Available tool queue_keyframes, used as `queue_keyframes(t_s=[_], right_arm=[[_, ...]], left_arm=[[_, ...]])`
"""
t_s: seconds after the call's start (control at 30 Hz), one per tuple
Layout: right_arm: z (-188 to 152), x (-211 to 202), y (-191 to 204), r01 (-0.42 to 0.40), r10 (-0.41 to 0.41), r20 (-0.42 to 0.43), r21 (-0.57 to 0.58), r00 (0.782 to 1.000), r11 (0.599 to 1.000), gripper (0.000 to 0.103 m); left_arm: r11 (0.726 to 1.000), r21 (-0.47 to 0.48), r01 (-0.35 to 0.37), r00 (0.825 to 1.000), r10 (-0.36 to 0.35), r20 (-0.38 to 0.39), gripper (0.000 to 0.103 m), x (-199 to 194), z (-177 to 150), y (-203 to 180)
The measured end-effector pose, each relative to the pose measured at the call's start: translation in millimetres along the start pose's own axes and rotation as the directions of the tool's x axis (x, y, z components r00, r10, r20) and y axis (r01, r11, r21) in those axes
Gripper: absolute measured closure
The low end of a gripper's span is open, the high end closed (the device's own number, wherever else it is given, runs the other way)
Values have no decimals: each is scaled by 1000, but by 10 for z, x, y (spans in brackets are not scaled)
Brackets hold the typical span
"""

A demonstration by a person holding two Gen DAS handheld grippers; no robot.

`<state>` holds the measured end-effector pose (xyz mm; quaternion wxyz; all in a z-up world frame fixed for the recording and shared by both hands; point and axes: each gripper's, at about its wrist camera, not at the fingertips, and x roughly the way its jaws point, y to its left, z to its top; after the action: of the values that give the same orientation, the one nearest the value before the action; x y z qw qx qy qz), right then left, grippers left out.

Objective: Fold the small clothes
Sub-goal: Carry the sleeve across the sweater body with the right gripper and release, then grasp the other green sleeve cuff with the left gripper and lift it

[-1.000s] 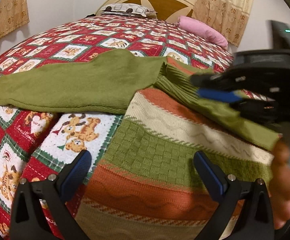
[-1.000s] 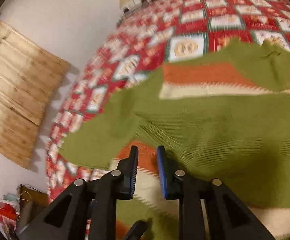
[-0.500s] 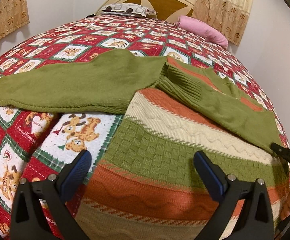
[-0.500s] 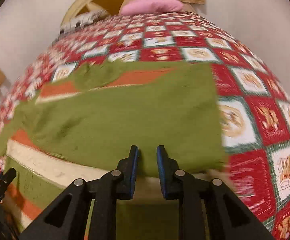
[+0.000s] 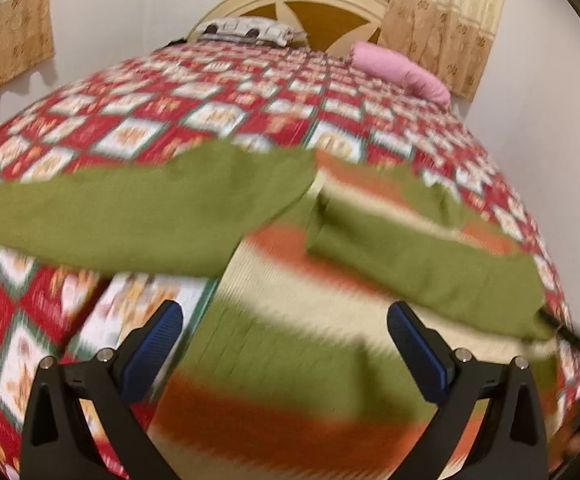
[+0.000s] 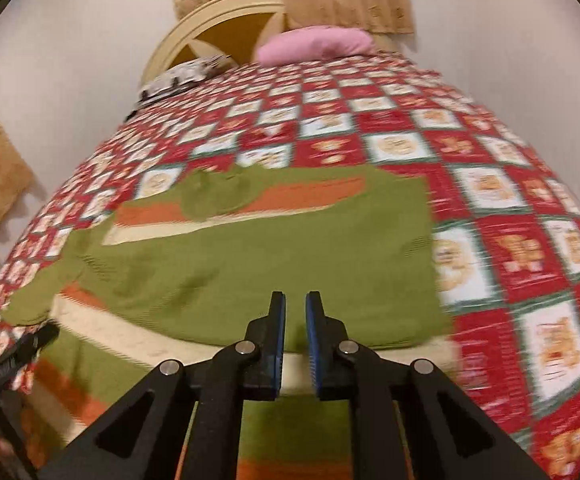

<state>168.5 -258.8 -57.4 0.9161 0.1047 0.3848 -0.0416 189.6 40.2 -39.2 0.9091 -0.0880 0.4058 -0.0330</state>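
A striped knit sweater (image 5: pixel 290 344) in green, orange and cream lies flat on the bed. Its left green sleeve (image 5: pixel 138 212) stretches out to the left over the quilt. Its right green sleeve (image 5: pixel 430 268) is folded across the body. My left gripper (image 5: pixel 286 340) is open and empty, hovering over the sweater's lower body. In the right wrist view the sweater (image 6: pixel 270 248) lies ahead with the folded sleeve on top. My right gripper (image 6: pixel 295 336) has its jaws almost together with a narrow gap and nothing between them, above the sweater's near edge.
The bed is covered by a red and white patchwork quilt (image 5: pixel 210 112) that also shows in the right wrist view (image 6: pixel 510 208). A pink pillow (image 6: pixel 314 42) and a patterned pillow (image 5: pixel 246 30) lie by the headboard. Curtains hang behind.
The right gripper has swung away from the folded sleeve, pulled back and now faces the headboard. The left gripper has shifted slightly; its view is blurred by motion.
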Motion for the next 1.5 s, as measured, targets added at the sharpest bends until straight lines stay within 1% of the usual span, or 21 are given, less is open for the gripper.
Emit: queue_keyframes(t_s=[0.17, 0.23, 0.3, 0.33, 0.37, 0.47, 0.57, 0.7, 0.77, 0.83, 0.87, 0.9, 0.93, 1.0, 1.07, 1.13, 1.17, 1.3, 1.33, 1.37, 1.5], right_arm=[[-187, 331, 208, 55, -57, -40, -56, 998, 997, 93], [-198, 327, 210, 58, -59, -24, -58, 998, 997, 93], [-192, 342, 182, 46, -48, -24, -48, 999, 998, 92], [-198, 343, 167, 38, -38, -23, -41, 999, 998, 92], [-212, 340, 158, 30, -31, -21, -36, 999, 999, 92], [-225, 352, 167, 31, -32, -15, -39, 999, 999, 91], [-232, 351, 185, 39, -40, -11, -52, 999, 998, 89], [-235, 350, 159, 23, -24, -10, -41, 1000, 999, 88], [-238, 349, 157, 21, -21, -9, -38, 1000, 999, 88], [-237, 351, 155, 24, -25, -9, -41, 1000, 999, 88], [-237, 350, 155, 27, -28, -9, -44, 1000, 999, 88], [-237, 350, 159, 31, -32, -9, -47, 999, 998, 88], [-237, 351, 164, 35, -36, -9, -50, 999, 998, 88], [-238, 349, 174, 41, -41, -8, -54, 999, 998, 88], [-245, 347, 187, 45, -46, -7, -56, 999, 997, 88], [-247, 347, 195, 49, -49, -7, -58, 999, 997, 87], [-247, 347, 196, 49, -50, -7, -58, 999, 997, 87], [-247, 348, 197, 51, -51, -6, -59, 999, 997, 87], [-246, 348, 194, 51, -52, -5, -58, 999, 997, 87], [-244, 349, 195, 53, -53, -5, -59, 999, 997, 87], [-244, 347, 192, 49, -49, -4, -54, 999, 997, 87]], left_arm=[[986, 98, -138, 988, 130, 81, 0, 304, 404, -360], [949, 168, -266, 964, 260, 57, 0, 609, 441, -439], [881, 240, -408, 909, 417, 15, 4, 918, 409, -397], [879, 235, -414, 906, 423, 13, 0, 977, 396, -303], [894, 204, -399, 914, 405, 14, 0, 954, 422, -217], [875, 162, -455, 889, 458, 21, 0, 905, 535, 34], [905, 114, -409, 912, 405, 62, 1, 624, 565, 448], [913, -46, -406, 909, 409, 80, 0, 207, 533, 1202], [879, -164, -447, 881, 464, 88, 0, 12, 517, 1679], [805, -297, -514, 822, 561, 97, 0, -177, 498, 2175], [775, -352, -525, 806, 586, 88, 1, -231, 490, 2383], [764, -389, -515, 809, 583, 73, 2, -246, 485, 2537], [760, -424, -493, 826, 562, 46, 7, -234, 485, 2713], [763, -468, -446, 866, 501, -8, 26, -115, 491, 2983], [763, -489, -422, 888, 458, -52, 43, 35, 489, 3090], [769, -523, -367, 920, 382, -84, 49, 226, 473, 3175], [763, -540, -356, 926, 364, -97, 49, 287, 462, 3195], [754, -537, -378, 907, 417, -53, 51, 311, 461, 3073], [756, -526, -388, 902, 428, -51, 62, 327, 474, 3046], [760, -511, -401, 897, 439, -52, 82, 358, 487, 3018], [784, -487, -385, 905, 423, -35, 95, 341, 570, 2980]])
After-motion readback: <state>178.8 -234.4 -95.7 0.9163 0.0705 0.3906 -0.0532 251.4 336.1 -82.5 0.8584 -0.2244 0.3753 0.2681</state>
